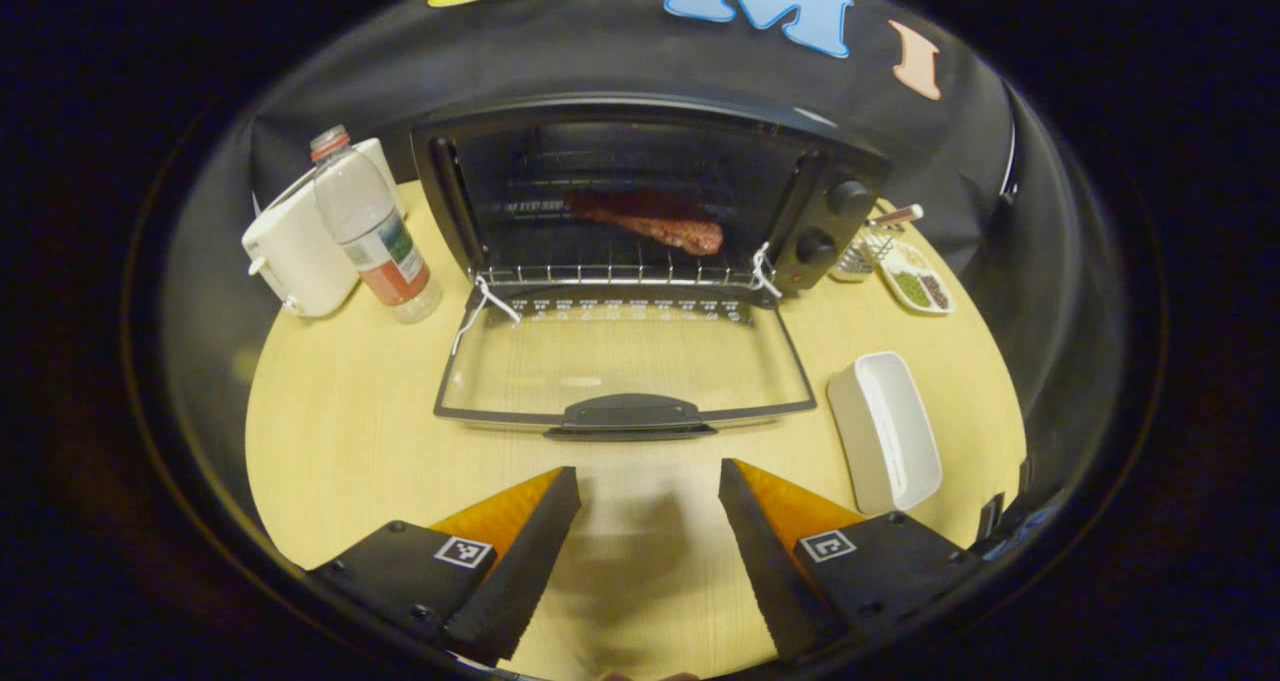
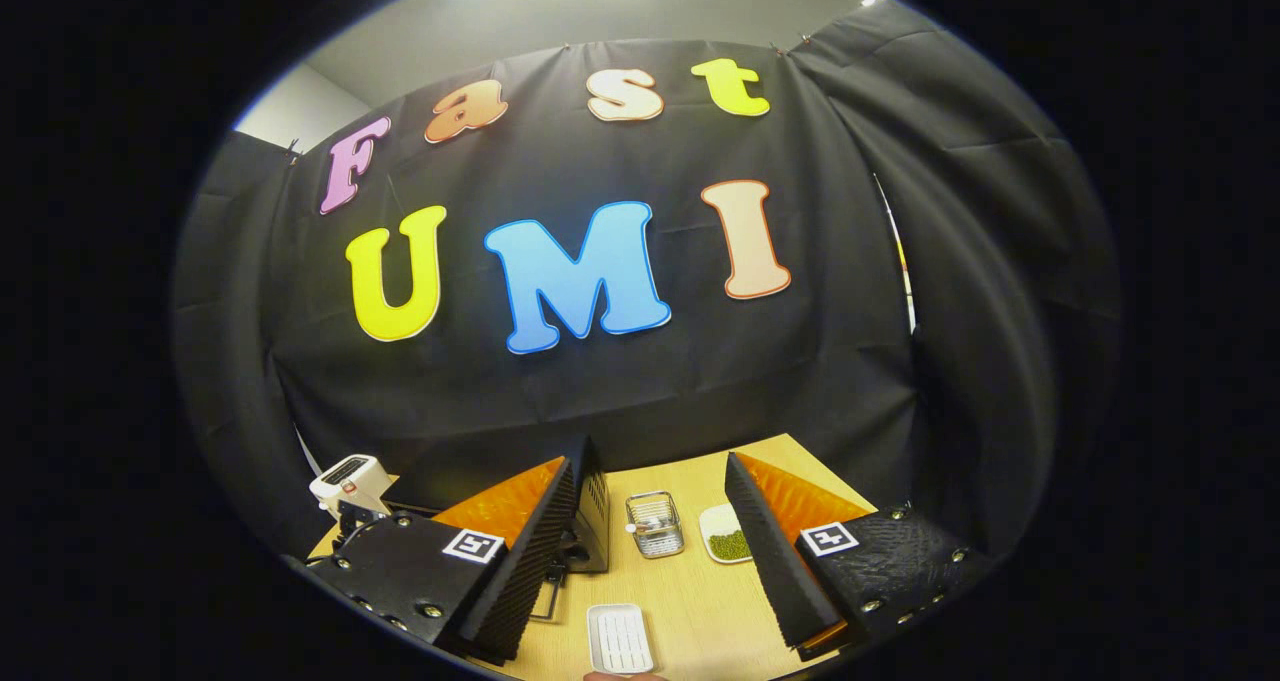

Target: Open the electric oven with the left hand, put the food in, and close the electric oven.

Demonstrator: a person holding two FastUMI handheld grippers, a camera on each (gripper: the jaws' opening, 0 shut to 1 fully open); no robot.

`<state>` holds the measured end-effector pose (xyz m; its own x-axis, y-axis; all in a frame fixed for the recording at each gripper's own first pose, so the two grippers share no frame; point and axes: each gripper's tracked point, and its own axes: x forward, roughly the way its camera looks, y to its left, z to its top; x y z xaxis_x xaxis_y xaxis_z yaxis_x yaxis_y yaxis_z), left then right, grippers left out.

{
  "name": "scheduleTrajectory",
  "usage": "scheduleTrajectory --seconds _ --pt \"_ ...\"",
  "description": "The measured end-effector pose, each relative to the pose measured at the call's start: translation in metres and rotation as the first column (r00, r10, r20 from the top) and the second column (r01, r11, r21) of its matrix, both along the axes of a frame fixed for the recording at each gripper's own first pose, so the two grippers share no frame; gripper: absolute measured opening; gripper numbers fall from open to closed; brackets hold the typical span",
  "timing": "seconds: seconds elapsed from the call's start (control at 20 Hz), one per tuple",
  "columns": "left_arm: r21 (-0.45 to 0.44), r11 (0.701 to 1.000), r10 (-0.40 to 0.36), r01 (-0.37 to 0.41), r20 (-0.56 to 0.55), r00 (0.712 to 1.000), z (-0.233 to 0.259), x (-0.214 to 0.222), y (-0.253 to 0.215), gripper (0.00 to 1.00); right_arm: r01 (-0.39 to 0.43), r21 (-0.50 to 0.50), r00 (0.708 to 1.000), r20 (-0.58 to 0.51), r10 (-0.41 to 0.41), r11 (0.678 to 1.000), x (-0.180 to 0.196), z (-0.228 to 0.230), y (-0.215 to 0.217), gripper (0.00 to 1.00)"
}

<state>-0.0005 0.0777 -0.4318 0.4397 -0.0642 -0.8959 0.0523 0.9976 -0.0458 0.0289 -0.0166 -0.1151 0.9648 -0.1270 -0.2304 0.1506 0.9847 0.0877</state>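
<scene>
The black electric oven [image 1: 830, 226] stands at the back of the round wooden table [image 1: 340, 431] with its glass door [image 1: 625, 366] folded flat down toward me. A reddish-brown piece of meat [image 1: 655, 223] lies on the wire rack inside. My left gripper [image 1: 648, 491] hovers open just in front of the door's handle [image 1: 630, 414], with nothing between its fingers. My right gripper [image 2: 650, 551] is open too, held higher and to the right, and empty. The oven's side [image 2: 592, 516] peeks past its left finger.
A water bottle [image 1: 370, 231] and a white appliance [image 1: 300, 251] stand left of the oven. A white rectangular dish [image 1: 885, 431] lies to the door's right. A small wire basket [image 2: 655, 524] and a plate of green beans [image 2: 727, 541] sit at the back right.
</scene>
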Motion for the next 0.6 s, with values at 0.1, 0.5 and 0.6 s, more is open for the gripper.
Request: scheduleTrajectory --seconds 0.1,0.5,0.6 --pt "0.005 1.0 0.001 0.0 -0.042 0.999 -0.014 0.001 0.004 0.96 0.016 0.006 1.0 -0.007 -0.016 1.0 0.001 -0.002 -0.006 0.92" --pt "0.012 0.999 0.031 -0.03 -0.139 0.99 -0.045 0.01 0.015 0.92 0.061 0.002 0.998 -0.023 -0.061 0.998 0.001 -0.007 -0.019 0.92" --pt "0.023 0.999 0.032 -0.029 -0.148 0.989 -0.05 0.015 0.017 0.96 0.063 -0.001 0.998 -0.024 -0.063 0.998 0.002 -0.007 -0.019 0.92"
